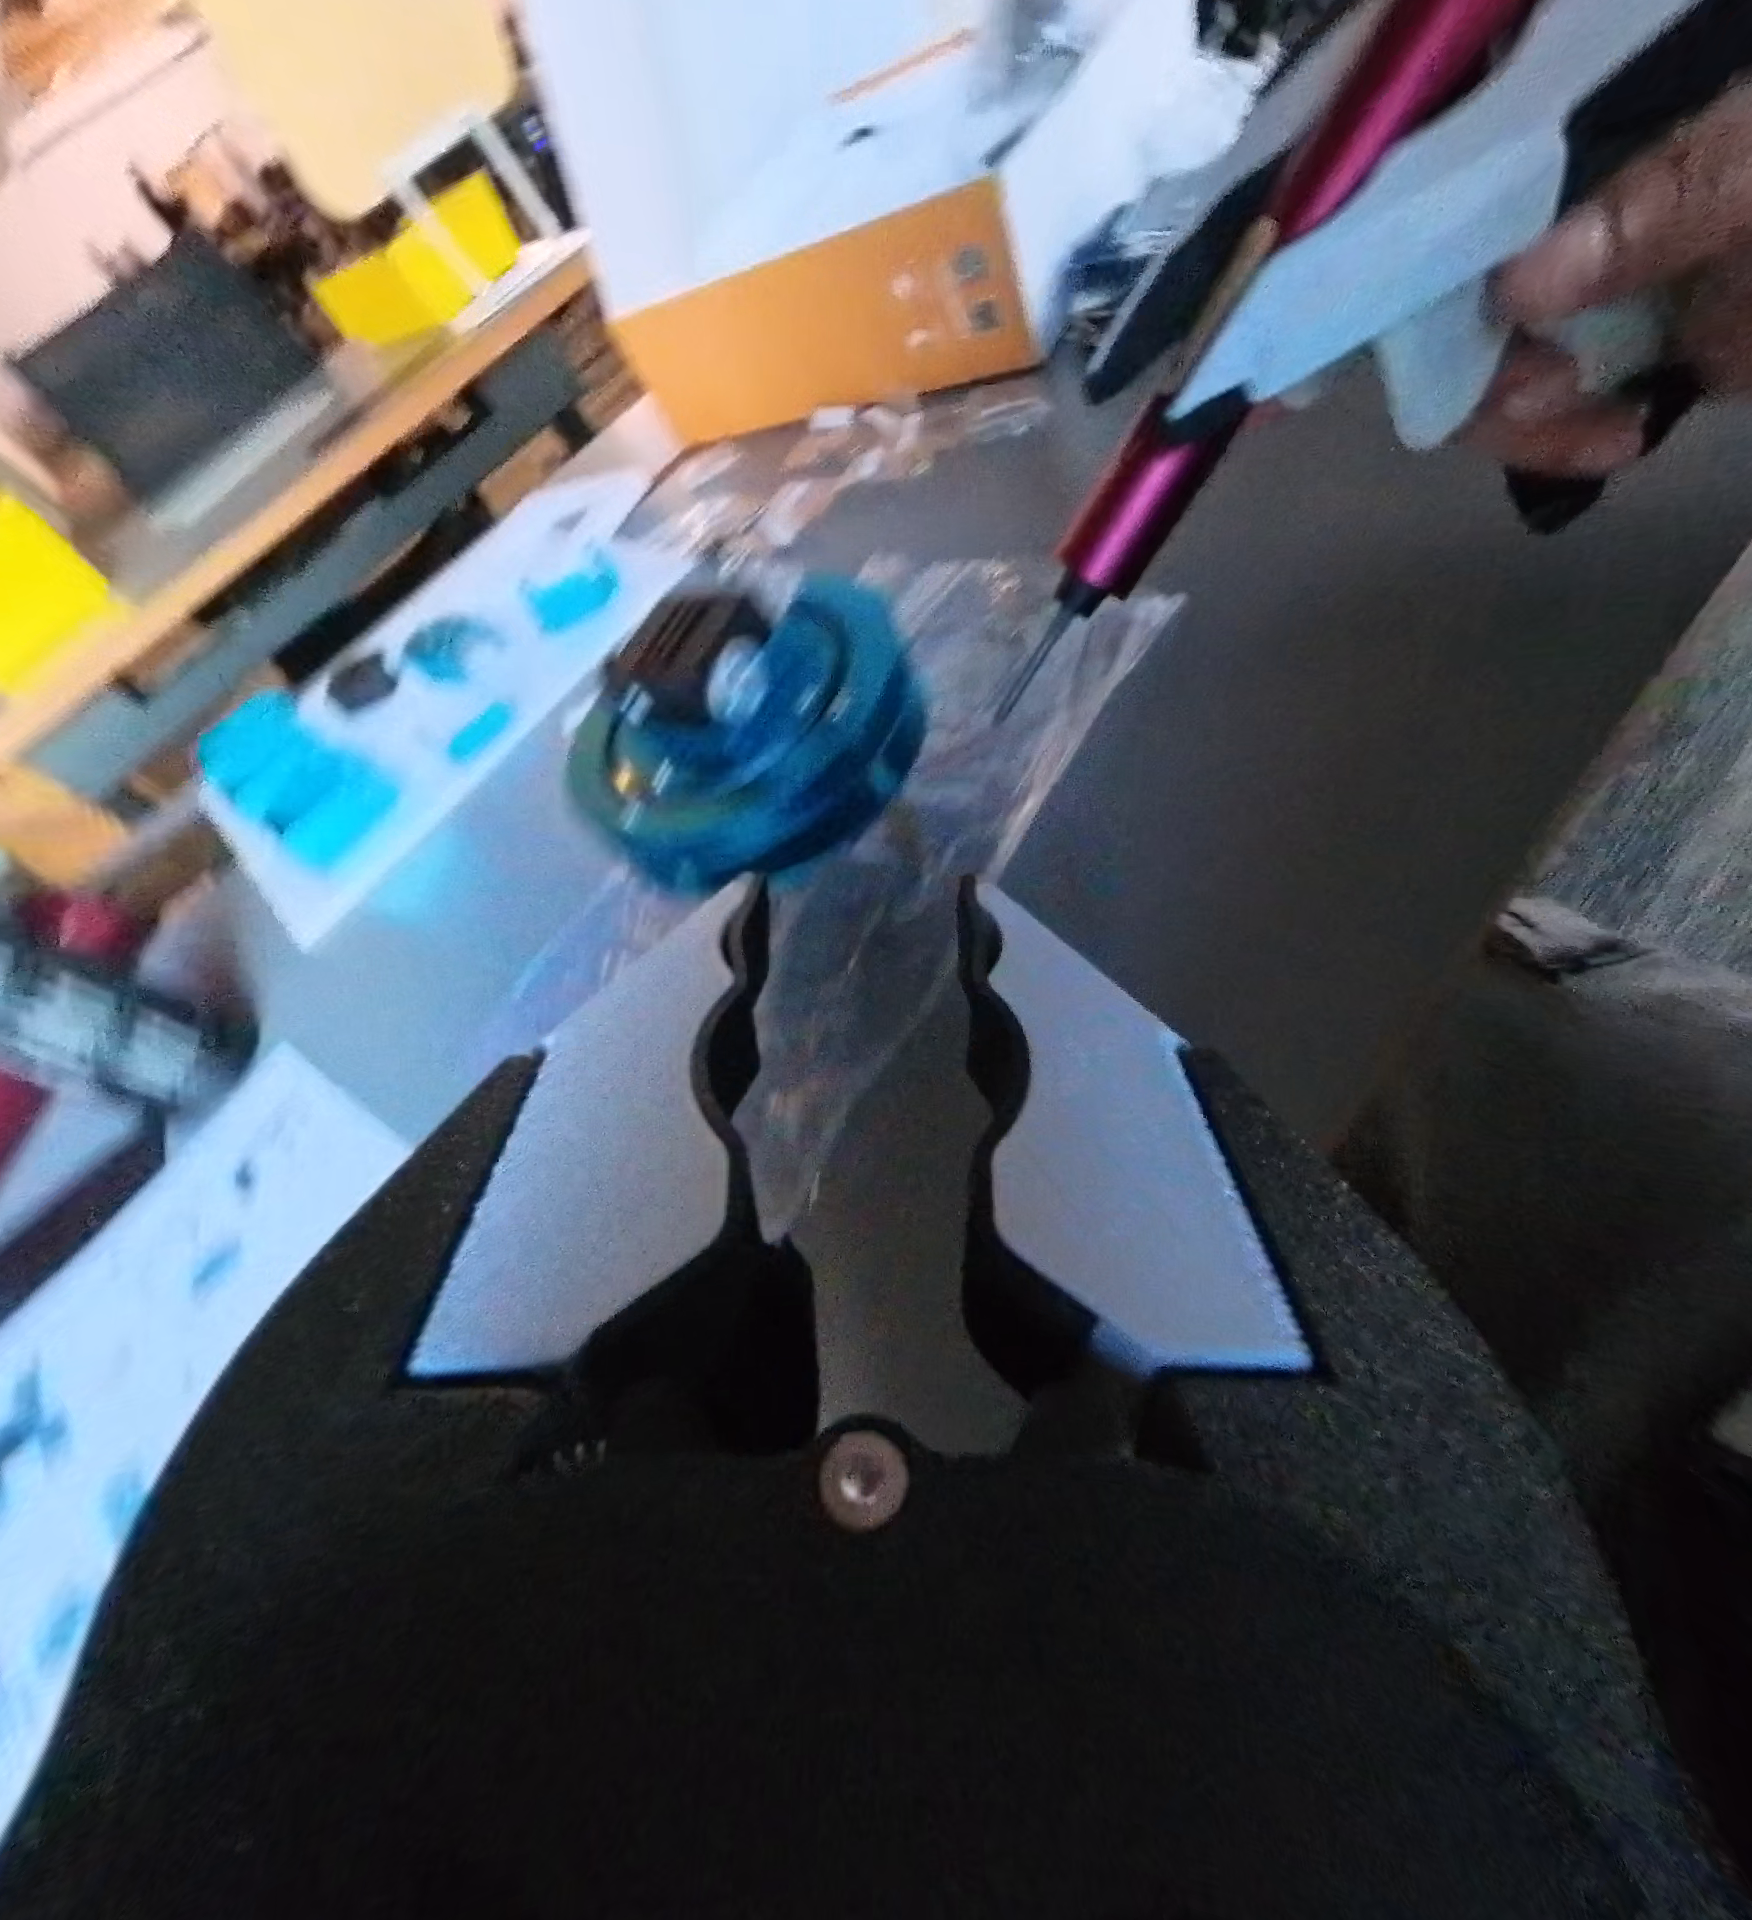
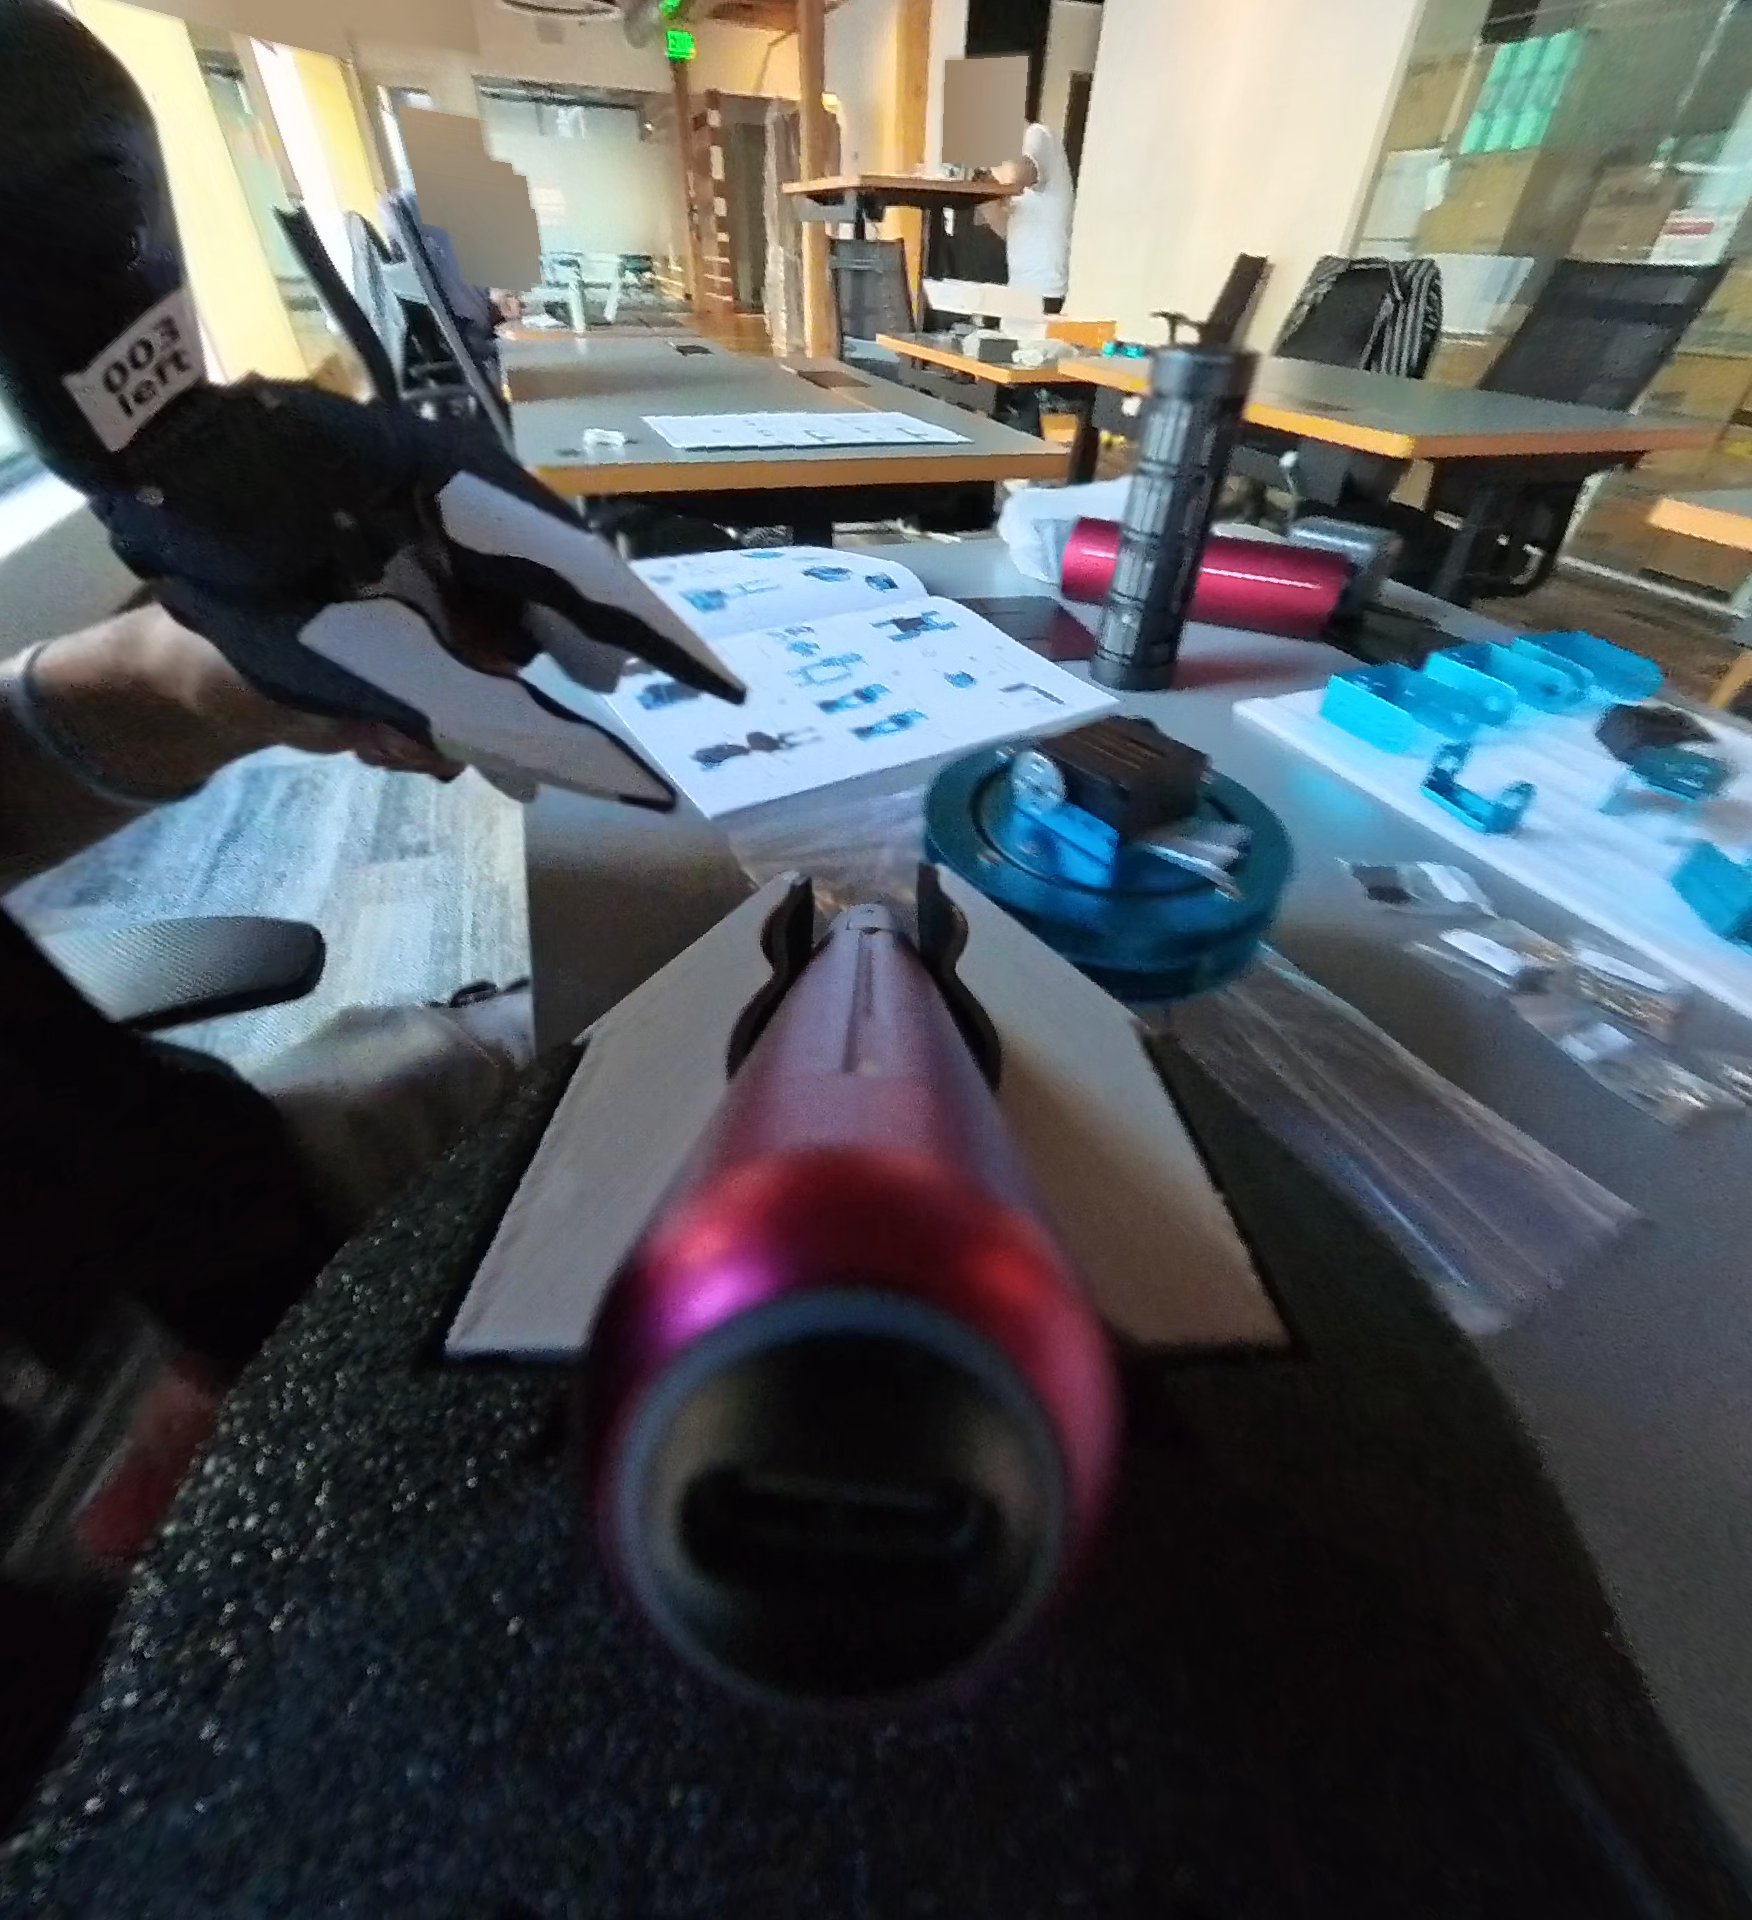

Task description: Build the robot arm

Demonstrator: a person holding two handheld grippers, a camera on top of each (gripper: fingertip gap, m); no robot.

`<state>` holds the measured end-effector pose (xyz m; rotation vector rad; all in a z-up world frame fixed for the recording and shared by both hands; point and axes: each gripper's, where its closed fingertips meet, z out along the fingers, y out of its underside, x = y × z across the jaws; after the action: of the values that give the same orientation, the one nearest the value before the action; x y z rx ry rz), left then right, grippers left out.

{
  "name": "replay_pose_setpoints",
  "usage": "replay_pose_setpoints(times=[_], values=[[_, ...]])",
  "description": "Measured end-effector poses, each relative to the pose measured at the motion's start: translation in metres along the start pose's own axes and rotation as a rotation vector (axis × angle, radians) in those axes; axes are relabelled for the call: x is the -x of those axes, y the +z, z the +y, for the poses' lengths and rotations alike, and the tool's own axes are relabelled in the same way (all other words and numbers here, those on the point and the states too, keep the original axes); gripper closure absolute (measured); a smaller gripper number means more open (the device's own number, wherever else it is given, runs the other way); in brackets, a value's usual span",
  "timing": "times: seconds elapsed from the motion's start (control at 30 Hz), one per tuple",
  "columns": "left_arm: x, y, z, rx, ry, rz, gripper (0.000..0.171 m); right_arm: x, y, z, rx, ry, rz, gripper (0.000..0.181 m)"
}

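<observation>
On the desk (image 2: 1474,1299) a blue disc (image 2: 1111,883) sits on a plastic bag (image 1: 955,831). Right gripper (image 2: 861,904) clamps a driver (image 2: 851,1195) lengthwise, bit aimed near the disc. Left gripper (image 1: 861,904) hovers apart, part-open, empty.

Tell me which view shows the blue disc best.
The right wrist view: the blue disc is sharp there, with the black block on top. The left wrist view shows it smeared by blur, just past the gripper.

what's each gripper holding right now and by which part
The right gripper is shut on the magenta screwdriver, fingers clamping its tapered front end, near the bit. The left gripper is open and holds nothing.
</observation>
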<state>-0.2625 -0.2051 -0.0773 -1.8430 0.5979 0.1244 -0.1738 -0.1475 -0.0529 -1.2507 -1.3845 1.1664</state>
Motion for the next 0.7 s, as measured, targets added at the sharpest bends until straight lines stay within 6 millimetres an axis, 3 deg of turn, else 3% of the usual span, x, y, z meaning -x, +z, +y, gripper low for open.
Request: replay_pose_setpoints(times=[0.13,0.23,0.33,0.47,0.7], values=[[0.034,-0.076,0.058,0.0,-0.243,-0.112,0.142,0.024,0.058,0.007,0.011,0.118,-0.04,0.162],[0.043,-0.102,0.084,-0.015,-0.387,-0.16,0.142,0.033,0.09,0.022,0.076,0.241,-0.066,0.161],[0.045,-0.108,0.091,-0.037,-0.426,-0.183,0.145,0.036,0.106,0.024,0.091,0.412,-0.091,0.161],[0.039,-0.098,0.096,-0.019,-0.413,-0.146,0.146,0.032,0.118,0.039,0.167,0.594,-0.024,0.161],[0.035,-0.079,0.098,-0.025,-0.367,-0.061,0.147,0.025,0.125,0.051,0.158,0.628,0.127,0.161]])
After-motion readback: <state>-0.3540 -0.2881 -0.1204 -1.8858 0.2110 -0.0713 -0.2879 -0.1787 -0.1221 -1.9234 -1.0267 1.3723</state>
